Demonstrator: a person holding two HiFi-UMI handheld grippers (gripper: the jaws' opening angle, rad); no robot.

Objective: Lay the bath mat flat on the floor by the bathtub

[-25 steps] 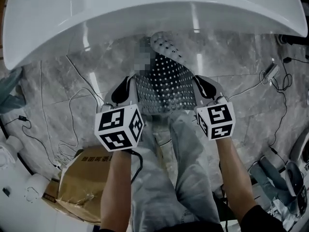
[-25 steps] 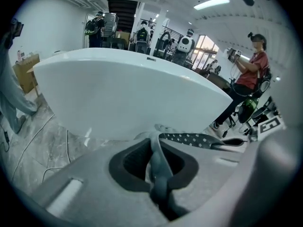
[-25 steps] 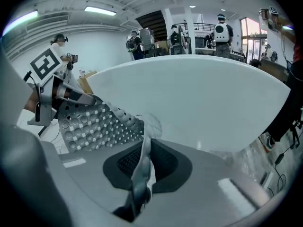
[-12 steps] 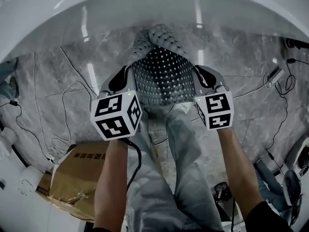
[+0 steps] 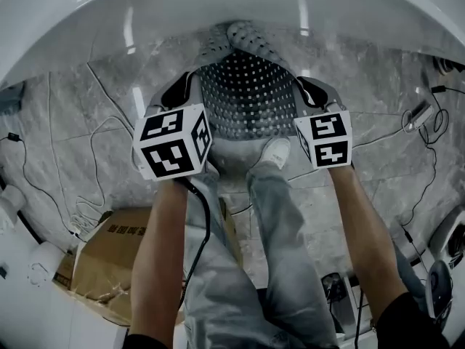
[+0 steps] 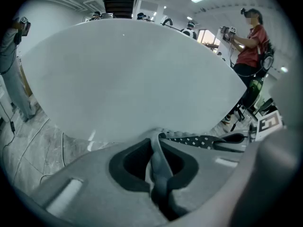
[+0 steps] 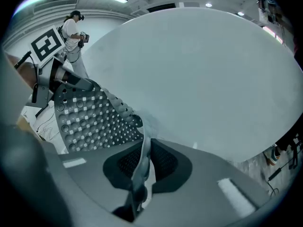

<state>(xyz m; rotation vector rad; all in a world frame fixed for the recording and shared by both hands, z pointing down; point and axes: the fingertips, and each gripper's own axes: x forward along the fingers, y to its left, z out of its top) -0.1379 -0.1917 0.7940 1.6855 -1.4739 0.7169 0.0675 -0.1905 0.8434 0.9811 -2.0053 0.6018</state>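
The white bathtub [image 5: 218, 13] rises just ahead of both pairs of jaws, and its inside is out of sight. Marble floor [image 5: 94, 144] lies below them. The perforated bath mat [image 5: 251, 104] stretches between the jaws, its far end curled near the tub wall. A cardboard box [image 5: 109, 260] sits behind the left jaws, its contents unseen. The left gripper [image 6: 157, 148] and right gripper [image 7: 143, 150] each pinch a mat edge.
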